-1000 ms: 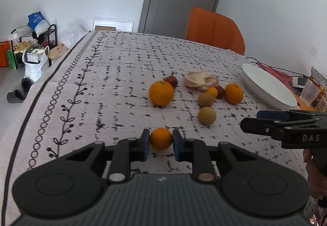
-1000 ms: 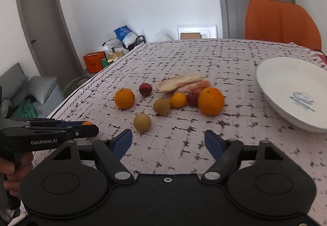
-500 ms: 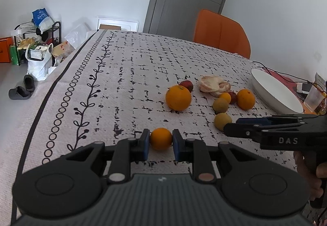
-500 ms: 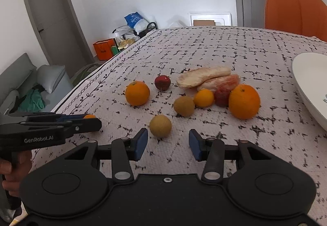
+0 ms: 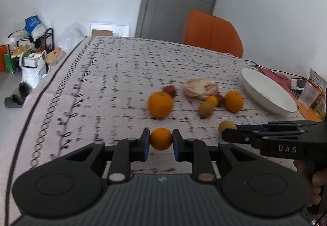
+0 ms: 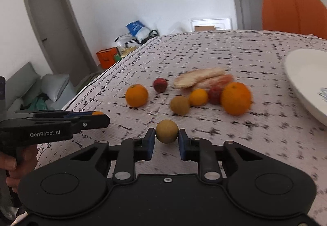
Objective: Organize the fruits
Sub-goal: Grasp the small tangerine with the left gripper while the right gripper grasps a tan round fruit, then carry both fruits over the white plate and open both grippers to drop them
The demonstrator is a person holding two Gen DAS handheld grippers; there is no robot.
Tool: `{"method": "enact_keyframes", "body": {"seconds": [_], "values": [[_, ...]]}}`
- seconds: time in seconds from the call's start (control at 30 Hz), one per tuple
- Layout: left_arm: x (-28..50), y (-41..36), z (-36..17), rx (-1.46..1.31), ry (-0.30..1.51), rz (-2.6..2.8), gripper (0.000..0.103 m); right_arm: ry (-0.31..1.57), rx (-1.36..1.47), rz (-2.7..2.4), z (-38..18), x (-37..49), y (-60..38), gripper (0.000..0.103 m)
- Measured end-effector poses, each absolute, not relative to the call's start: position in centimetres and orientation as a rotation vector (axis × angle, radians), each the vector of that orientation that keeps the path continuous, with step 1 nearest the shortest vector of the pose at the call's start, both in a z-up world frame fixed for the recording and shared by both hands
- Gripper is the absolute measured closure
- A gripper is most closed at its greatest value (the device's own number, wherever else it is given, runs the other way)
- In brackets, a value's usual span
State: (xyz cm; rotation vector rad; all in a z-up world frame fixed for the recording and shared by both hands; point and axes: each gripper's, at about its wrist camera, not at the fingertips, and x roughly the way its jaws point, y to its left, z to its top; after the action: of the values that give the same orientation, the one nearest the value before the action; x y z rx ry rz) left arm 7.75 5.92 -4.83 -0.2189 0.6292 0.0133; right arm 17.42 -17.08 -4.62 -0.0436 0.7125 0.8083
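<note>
While both tongs grip a fruit apiece, neither is yet near the white plate (image 5: 265,93), so the risks lie in the carry. The left tongs (image 5: 161,142) are closed on a small orange (image 5: 161,138), pinched at its widest line by the blue pads. The right tongs (image 6: 166,140) have just been closing, and their pads now press on a tan round fruit (image 6: 166,131) that sits just off the patterned tabletop (image 6: 245,136).

What could go wrong, as I judge it: both fruits are smooth balls held on two small contact patches, so a quick swing or a tilt of the wrist could let one roll out and run across the cloth. The two tongs also sit close beside each other, the right tip showing just to the right of the left pair, so a crossing move could knock them together. Beyond the right tongs lie a brown fruit (image 6: 179,105), a small mandarin (image 6: 198,96) and a large orange (image 6: 236,98), bunched and touching; a low pass toward the plate, which lies far right of them, could scatter that cluster.

Against the earlier frame, the right tongs stood wide with nothing between them and the tan fruit lay ahead and to their left; now it is between the pads. The left tongs hold the small orange as they did then.
</note>
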Motion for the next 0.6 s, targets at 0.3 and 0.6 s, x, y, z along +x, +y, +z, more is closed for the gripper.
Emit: {"method": "enact_keyframes", "body": {"seconds": [0.3, 0.6], "values": [[9.5, 1.0, -4.3, -0.150, 0.621, -0.095, 0.081, 0.658, 0.017, 0.715, -3.9, 17.1, -22.1, 0.080], [11.3, -3.6, -3.0, -0.091, 0.601, -0.172, 0.081, 0.619, 0.063, 0.658, -3.7, 17.1, -26.5, 0.080]]}}
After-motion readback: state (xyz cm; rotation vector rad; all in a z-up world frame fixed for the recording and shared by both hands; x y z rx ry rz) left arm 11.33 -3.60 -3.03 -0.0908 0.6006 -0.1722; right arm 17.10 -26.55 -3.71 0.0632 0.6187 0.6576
